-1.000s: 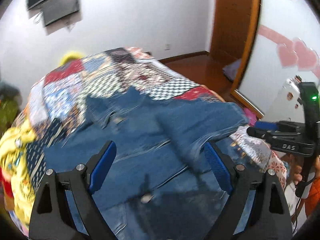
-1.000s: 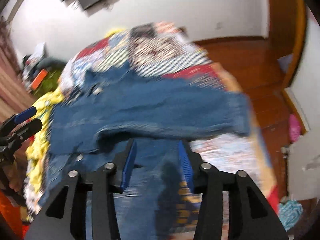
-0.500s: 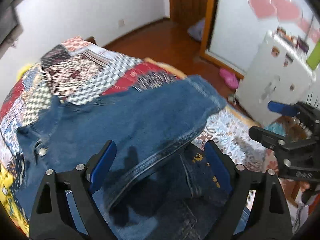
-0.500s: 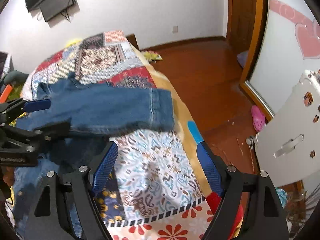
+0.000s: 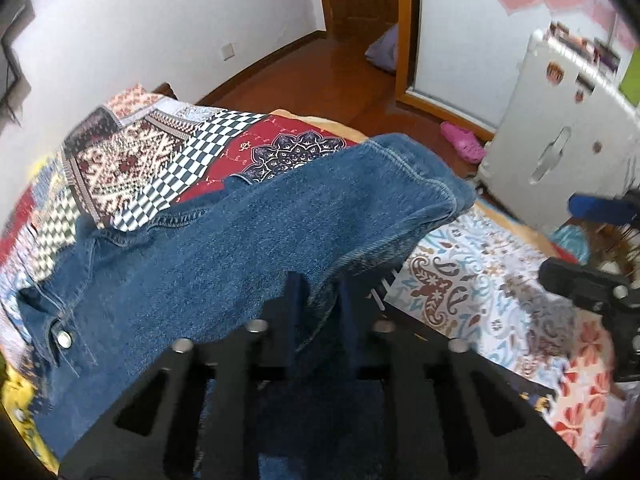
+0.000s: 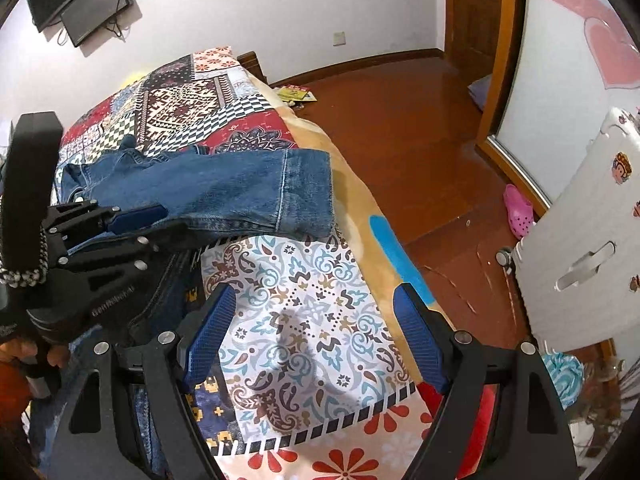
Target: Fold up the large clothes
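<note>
A blue denim jacket (image 5: 248,240) lies on a patchwork-covered bed (image 5: 152,152), one sleeve stretched toward the bed's right edge with its cuff (image 6: 304,196) near the side. My left gripper (image 5: 320,284) is shut on the near folded edge of the denim; it also shows in the right wrist view (image 6: 160,220), pinching the sleeve's lower edge. My right gripper (image 6: 316,320) is open and empty above the patterned bedspread (image 6: 304,300), right of the jacket; it also shows in the left wrist view (image 5: 592,248) at the right.
A white cabinet (image 6: 592,240) stands right of the bed, with a pink slipper (image 6: 518,210) on the wooden floor (image 6: 400,120). A yellow garment (image 5: 16,392) lies at the bed's left edge. A screen (image 6: 88,4) hangs on the far wall.
My left gripper went from open to shut on the jacket's folded edge. My right gripper opened, let go of the denim and moved right over the bedspread.
</note>
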